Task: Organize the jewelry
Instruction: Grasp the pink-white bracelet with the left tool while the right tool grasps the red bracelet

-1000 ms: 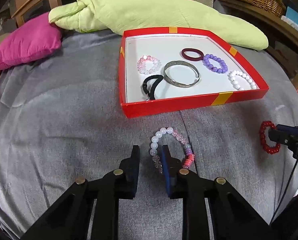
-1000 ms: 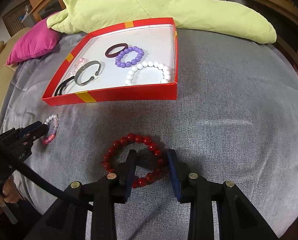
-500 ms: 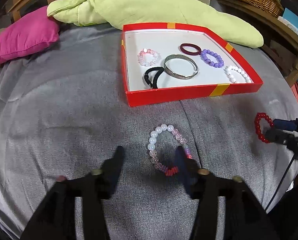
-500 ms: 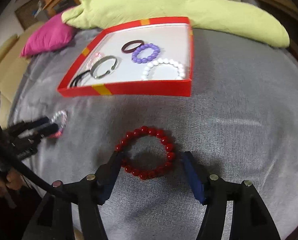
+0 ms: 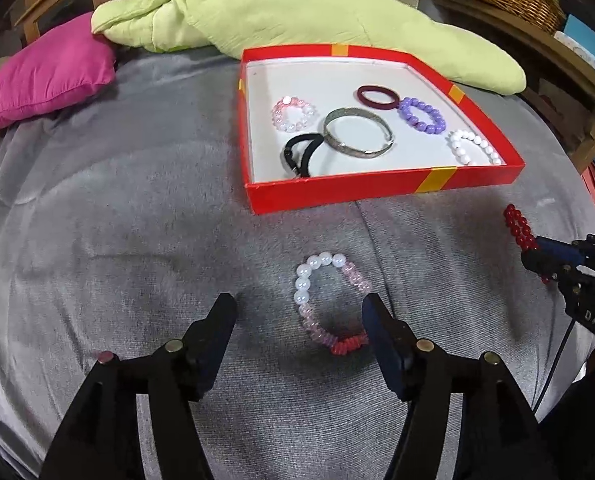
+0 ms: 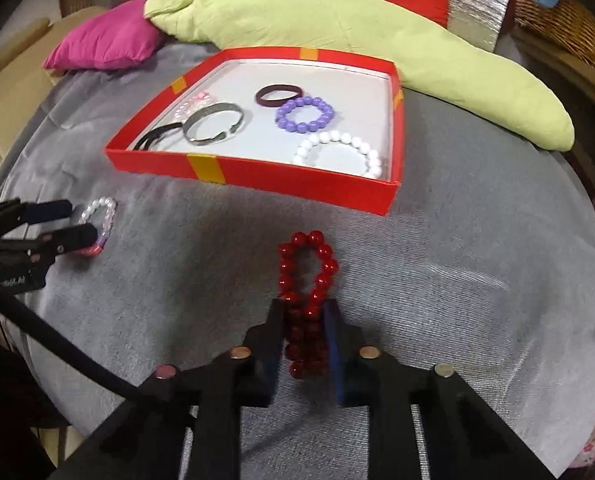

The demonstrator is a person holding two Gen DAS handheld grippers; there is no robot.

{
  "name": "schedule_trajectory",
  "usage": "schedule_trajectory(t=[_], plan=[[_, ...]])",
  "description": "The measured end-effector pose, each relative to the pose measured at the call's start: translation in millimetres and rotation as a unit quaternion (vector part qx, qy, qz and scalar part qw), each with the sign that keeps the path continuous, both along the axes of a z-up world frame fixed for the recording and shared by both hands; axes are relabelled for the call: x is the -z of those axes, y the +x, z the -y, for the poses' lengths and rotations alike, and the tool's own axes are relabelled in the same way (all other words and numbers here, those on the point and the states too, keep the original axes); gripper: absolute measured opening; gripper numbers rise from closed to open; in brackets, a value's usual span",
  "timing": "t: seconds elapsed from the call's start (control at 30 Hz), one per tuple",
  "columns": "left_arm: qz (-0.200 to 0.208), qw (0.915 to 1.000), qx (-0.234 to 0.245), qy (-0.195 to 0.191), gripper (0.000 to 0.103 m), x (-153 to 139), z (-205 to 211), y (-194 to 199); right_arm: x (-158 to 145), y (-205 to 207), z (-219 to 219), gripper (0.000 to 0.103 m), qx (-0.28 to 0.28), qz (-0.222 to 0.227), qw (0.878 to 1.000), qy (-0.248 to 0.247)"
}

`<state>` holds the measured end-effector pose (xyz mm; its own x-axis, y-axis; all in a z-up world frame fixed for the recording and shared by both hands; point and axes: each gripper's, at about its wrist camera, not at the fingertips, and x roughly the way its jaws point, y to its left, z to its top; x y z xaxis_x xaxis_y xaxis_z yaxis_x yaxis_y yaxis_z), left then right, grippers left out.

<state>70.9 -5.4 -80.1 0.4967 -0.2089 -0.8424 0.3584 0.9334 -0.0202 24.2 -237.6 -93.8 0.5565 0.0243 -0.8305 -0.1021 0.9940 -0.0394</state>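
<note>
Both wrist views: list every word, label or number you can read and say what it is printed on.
"DAS": white letters on the black body of the right gripper, in the left wrist view.
Pale lettering on the body of the left gripper, in the right wrist view: too blurred to read.
Nothing else legible.

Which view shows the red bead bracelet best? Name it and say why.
The right wrist view: the red bead bracelet lies centred and close, squeezed into a narrow loop between the pads of the right claw, every bead distinct. The left wrist view shows it only small at the right edge, partly hidden behind that claw.
</note>
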Motion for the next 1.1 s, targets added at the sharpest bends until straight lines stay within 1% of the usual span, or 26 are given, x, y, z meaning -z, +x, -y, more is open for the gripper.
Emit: schedule_trajectory(t=[0.03,0.07,0.1,0.13,0.23,0.27,0.4,0.5,0.6,0.63,0.7,0.73,0.77,0.83,0.9,1.03,1.07,1.1], plan=[[0.002,1.0000,0.003,-0.003,0.067,-1,0,-1,0,0,1,0.020,0.003,0.000,1.000,0.007],[0.003,1.0000,0.005,-0.005,0.063,-1,0,-1,0,0,2,0.020,0.004,0.001,1.000,0.010],[0.005,0.9999,0.008,-0.008,0.057,-2,1,-2,1,-1,2,0.020,0.004,0.002,1.000,0.010],[0.006,0.9999,0.012,-0.010,0.043,-2,1,-2,1,0,2,0.020,0.004,0.002,1.000,0.010],[0.002,0.9997,0.021,-0.015,0.028,0,3,-2,3,2,2,0.020,0.008,-0.001,1.000,0.018],[0.003,0.9996,0.024,-0.014,0.026,0,3,-3,3,2,2,0.020,0.010,-0.002,1.000,0.020],[0.001,0.9993,0.030,-0.022,0.024,0,4,-3,4,3,6,0.020,0.017,-0.008,0.999,0.034],[0.001,0.9993,0.031,-0.020,0.019,0,4,-3,4,3,7,0.020,0.020,-0.011,0.999,0.040],[-0.007,0.9992,0.029,-0.025,0.018,-1,2,-3,4,4,8,0.021,0.022,-0.012,0.999,0.042],[-0.011,0.9992,0.026,-0.028,0.020,0,1,-2,4,4,8,0.021,0.023,-0.013,0.999,0.045],[-0.021,0.9989,0.024,-0.034,0.036,0,-1,-1,4,4,9,0.021,0.024,-0.014,0.998,0.047],[-0.022,0.9989,0.021,-0.035,0.061,-1,-1,-1,4,4,9,0.021,0.024,-0.014,0.999,0.047],[-0.020,0.9991,0.016,-0.033,0.077,-2,-1,-2,4,4,9,0.021,0.024,-0.014,0.999,0.046],[-0.005,0.9994,0.014,-0.031,0.077,-6,1,-4,4,4,8,0.021,0.025,-0.014,0.999,0.045],[-0.003,0.9993,0.025,-0.027,0.077,-5,6,-5,4,4,9,0.021,0.025,-0.014,0.999,0.045],[-0.007,0.9998,0.018,0.008,0.077,10,16,-2,5,4,9,0.021,0.026,-0.014,0.999,0.046],[0.007,0.9997,0.019,0.011,0.077,10,19,-4,4,4,9,0.021,0.026,-0.014,0.999,0.046],[0.011,0.9995,0.027,0.011,0.076,9,21,-5,4,4,9,0.021,0.026,-0.014,0.999,0.045]])
